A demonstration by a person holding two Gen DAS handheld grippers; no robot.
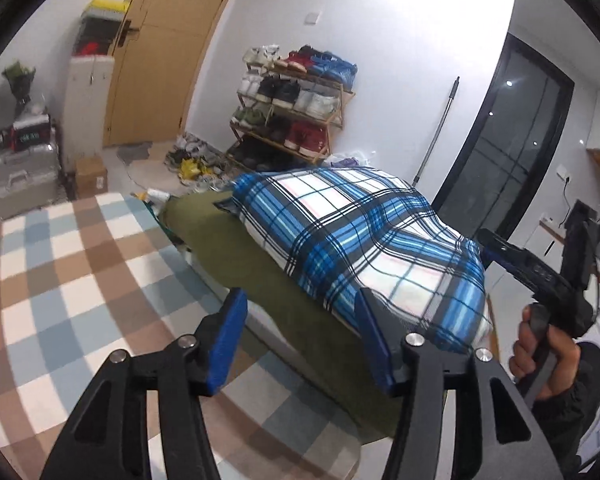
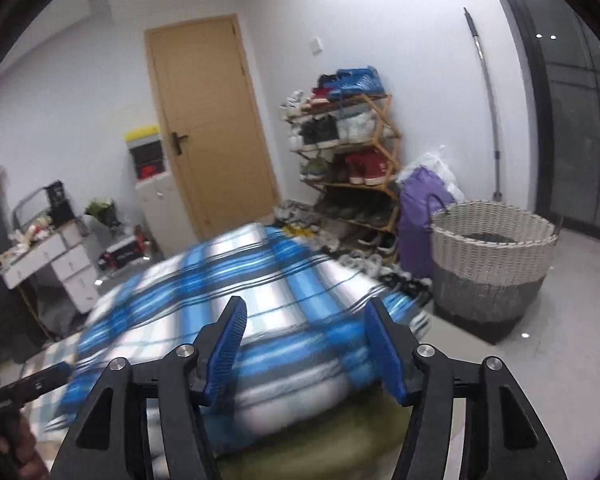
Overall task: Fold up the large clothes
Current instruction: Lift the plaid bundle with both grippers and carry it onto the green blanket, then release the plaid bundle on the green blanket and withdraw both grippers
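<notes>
A blue, white and black plaid garment [image 1: 364,236] lies folded in a thick bundle on an olive green cloth [image 1: 236,248] over a small table. My left gripper [image 1: 300,300] is open and empty, its fingers just short of the bundle's near corner. My right gripper [image 2: 304,310] is open and empty, just above the bundle's near end; the plaid garment [image 2: 236,304] looks motion-blurred in the right wrist view. The right gripper also shows in the left wrist view [image 1: 496,248], held by a hand beside the bundle's right end.
A checked rug [image 1: 60,280] covers the floor to the left. A shoe rack [image 2: 352,160] stands by the wall next to a wooden door [image 2: 212,128]. A woven laundry basket [image 2: 492,260] and a purple bag [image 2: 420,208] stand at the right. A white drawer unit [image 2: 52,260] stands at the left.
</notes>
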